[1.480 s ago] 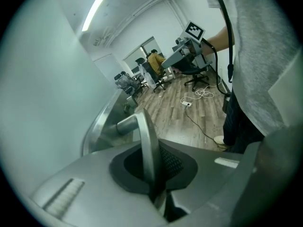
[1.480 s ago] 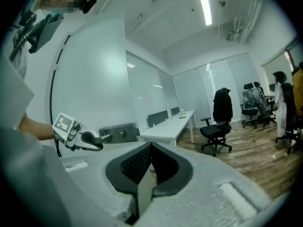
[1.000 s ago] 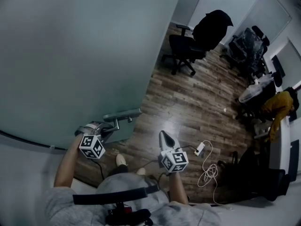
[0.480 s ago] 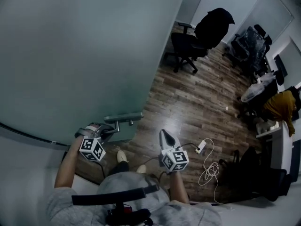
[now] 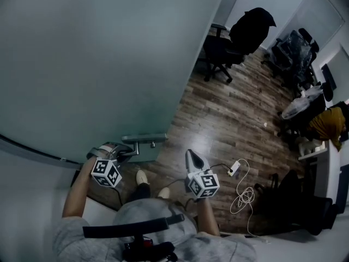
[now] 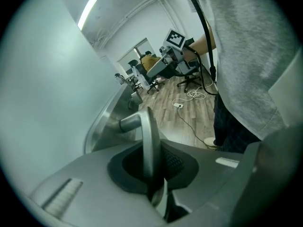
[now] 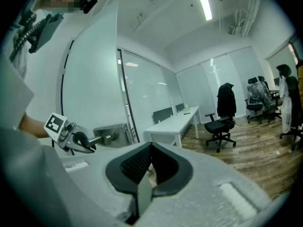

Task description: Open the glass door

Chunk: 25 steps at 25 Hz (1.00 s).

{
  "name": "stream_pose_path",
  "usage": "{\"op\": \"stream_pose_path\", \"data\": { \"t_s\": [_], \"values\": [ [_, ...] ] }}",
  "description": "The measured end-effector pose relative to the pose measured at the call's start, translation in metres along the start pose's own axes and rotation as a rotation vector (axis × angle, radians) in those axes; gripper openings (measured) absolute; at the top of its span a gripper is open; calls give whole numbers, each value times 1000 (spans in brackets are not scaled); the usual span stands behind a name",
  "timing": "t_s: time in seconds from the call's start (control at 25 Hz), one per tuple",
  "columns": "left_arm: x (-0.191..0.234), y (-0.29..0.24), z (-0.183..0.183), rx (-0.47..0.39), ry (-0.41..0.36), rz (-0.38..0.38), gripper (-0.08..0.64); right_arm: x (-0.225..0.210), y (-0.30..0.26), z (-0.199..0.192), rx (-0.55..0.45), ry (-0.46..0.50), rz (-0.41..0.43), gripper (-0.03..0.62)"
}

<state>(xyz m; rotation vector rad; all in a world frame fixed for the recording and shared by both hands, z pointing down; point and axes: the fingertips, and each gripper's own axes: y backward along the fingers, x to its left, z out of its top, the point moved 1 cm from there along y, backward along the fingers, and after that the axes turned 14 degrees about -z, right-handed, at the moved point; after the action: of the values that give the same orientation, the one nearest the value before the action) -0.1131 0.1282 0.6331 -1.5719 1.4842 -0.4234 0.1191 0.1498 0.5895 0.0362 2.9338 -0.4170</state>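
Head view: the left claw (image 5: pixel 121 149) is on the handle (image 5: pixel 143 138) of the glass door (image 5: pixel 98 64), which rises just ahead of it. The right claw (image 5: pixel 192 160) hangs off to its right. Left gripper view: the jaws (just now easing wider) pinch the handle narrowly. Right gripper view: jaws together, empty.

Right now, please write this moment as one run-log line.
left gripper: on door handle, jaws just opening | right gripper: shut, empty | glass door: partly open
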Motion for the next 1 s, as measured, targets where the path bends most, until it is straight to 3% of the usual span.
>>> {"op": "stream_pose_path", "data": {
  "t_s": [0.28,0.44,0.64,0.8,1.0],
  "values": [
    [2,1,0,-1,8,-4,37,0,-4,-2,10,-5,4,2],
    [6,2,-1,24,18,16,86,4,-8,-1,9,-6,16,2],
    [2,6,-5,60,33,4,99,11,-10,-2,14,-3,37,2],
    [-6,12,-11,83,70,-23,177,13,-12,-9,18,-11,56,2],
    [-8,17,-10,76,105,4,237,15,-14,-11,21,-10,74,2]
  ]
}}
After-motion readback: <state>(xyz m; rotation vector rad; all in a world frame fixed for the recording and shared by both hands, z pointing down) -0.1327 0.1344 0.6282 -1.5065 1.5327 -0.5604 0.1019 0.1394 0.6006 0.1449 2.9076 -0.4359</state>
